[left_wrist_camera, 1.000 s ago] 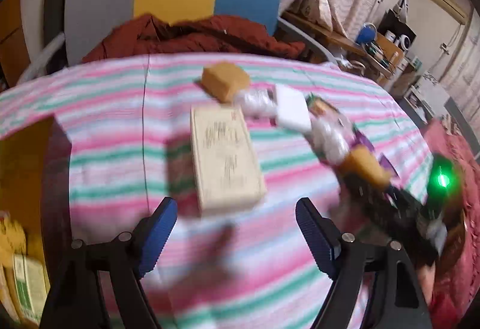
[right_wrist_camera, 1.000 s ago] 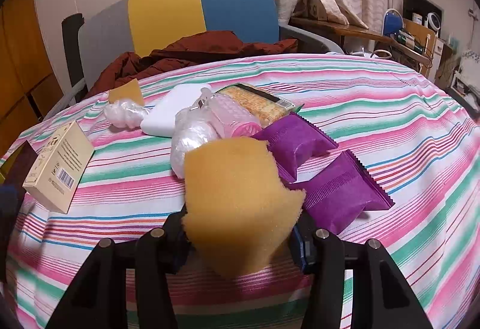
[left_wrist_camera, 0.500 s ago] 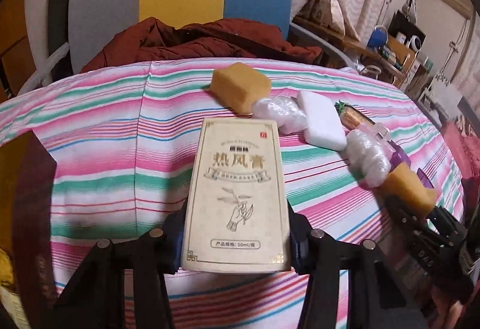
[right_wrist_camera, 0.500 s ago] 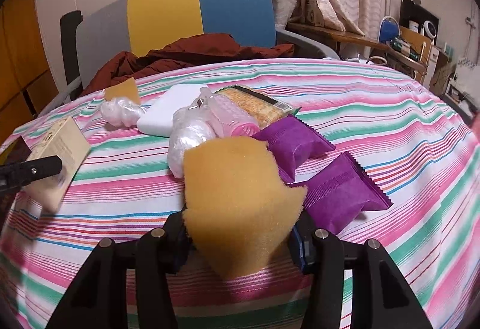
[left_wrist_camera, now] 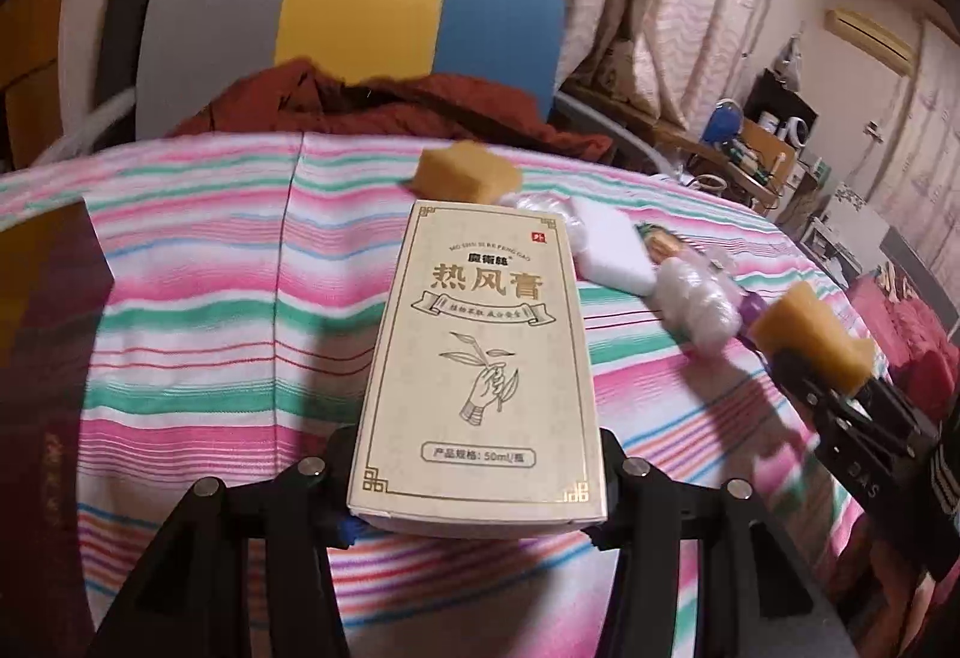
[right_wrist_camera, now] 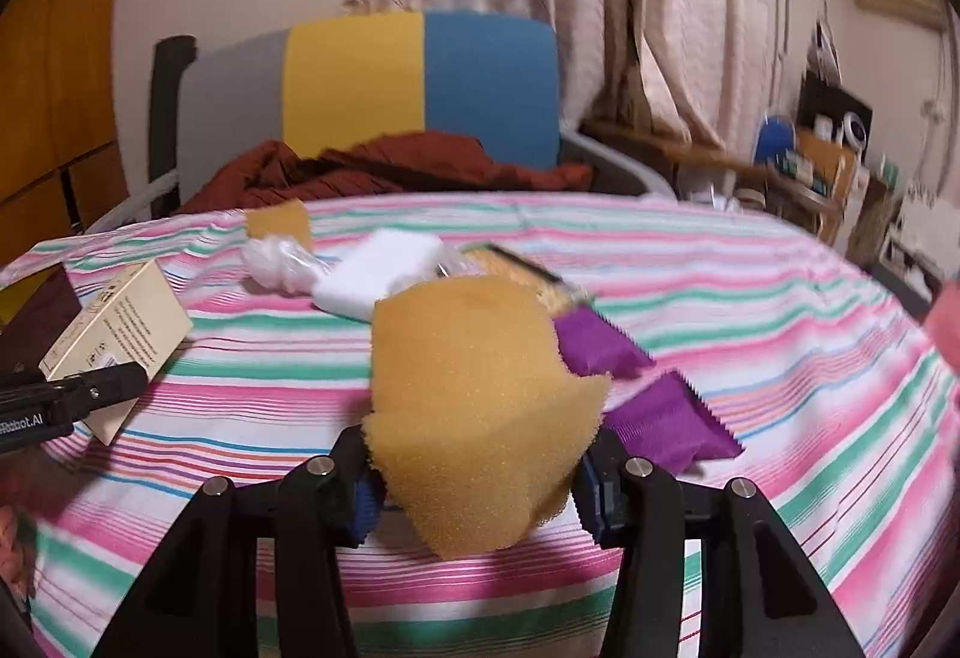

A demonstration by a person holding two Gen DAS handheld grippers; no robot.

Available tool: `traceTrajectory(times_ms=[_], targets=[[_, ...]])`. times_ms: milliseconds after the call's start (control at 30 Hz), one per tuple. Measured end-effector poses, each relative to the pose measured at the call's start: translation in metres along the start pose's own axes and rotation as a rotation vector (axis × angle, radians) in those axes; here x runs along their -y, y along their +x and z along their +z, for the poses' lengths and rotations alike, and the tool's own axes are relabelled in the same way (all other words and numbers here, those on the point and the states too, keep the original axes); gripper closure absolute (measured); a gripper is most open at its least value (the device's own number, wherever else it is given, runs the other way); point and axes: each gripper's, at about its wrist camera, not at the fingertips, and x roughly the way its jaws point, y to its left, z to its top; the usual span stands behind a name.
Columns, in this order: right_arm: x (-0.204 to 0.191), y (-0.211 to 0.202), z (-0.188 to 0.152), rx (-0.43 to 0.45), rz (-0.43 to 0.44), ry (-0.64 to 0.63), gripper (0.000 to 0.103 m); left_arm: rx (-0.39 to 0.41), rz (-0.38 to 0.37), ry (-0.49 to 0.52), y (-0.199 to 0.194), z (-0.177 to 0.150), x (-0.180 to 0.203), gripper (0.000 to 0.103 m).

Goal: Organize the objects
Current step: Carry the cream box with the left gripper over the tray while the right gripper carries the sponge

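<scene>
My left gripper (left_wrist_camera: 474, 484) is shut on a cream carton with Chinese print (left_wrist_camera: 480, 358) and holds it lifted above the striped tablecloth (left_wrist_camera: 210, 298). My right gripper (right_wrist_camera: 474, 478) is shut on a torn yellow sponge (right_wrist_camera: 474, 394), also raised off the cloth. The carton also shows at the left of the right wrist view (right_wrist_camera: 120, 334). The sponge and right gripper show at the right of the left wrist view (left_wrist_camera: 810, 340).
On the cloth lie another yellow sponge (left_wrist_camera: 465, 172), a white block (right_wrist_camera: 378, 274), clear plastic-wrapped bundles (left_wrist_camera: 696, 304), a cracker pack (right_wrist_camera: 522, 274) and two purple packets (right_wrist_camera: 666, 418). A dark red box (left_wrist_camera: 42, 358) stands at left. A chair with red cloth (right_wrist_camera: 390, 159) stands behind the table.
My left gripper closed on the carton and lifted it off the cloth. My right gripper has risen with the sponge.
</scene>
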Motion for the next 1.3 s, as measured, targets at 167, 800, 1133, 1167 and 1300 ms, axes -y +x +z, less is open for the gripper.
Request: traceTrajectory(times_ms=[167,800,1133,1167,1300], targets=[[-0.011,-0.007,0.000,-0.008,0.019,-0.022,0.052,0.066,0.000,0.070,-0.022,-0.008,0.010,0.051],[-0.087,-0.042,-0.008,-0.112,0.280,0.123,0.052,0.175,-0.114,-0.053,-0.111,-0.025,-0.022,0.051],[-0.150,-0.069,0.010,-0.089,0.441,0.100,0.052,0.265,-0.070,-0.144,-0.178,-0.032,-0.073,0.051],[-0.156,-0.071,0.011,-0.090,0.454,0.097,0.052,0.265,-0.059,-0.163,-0.183,-0.035,-0.080,0.051],[-0.181,-0.080,0.015,-0.095,0.511,0.071,0.052,0.266,-0.011,-0.200,-0.199,-0.043,-0.103,0.051]])
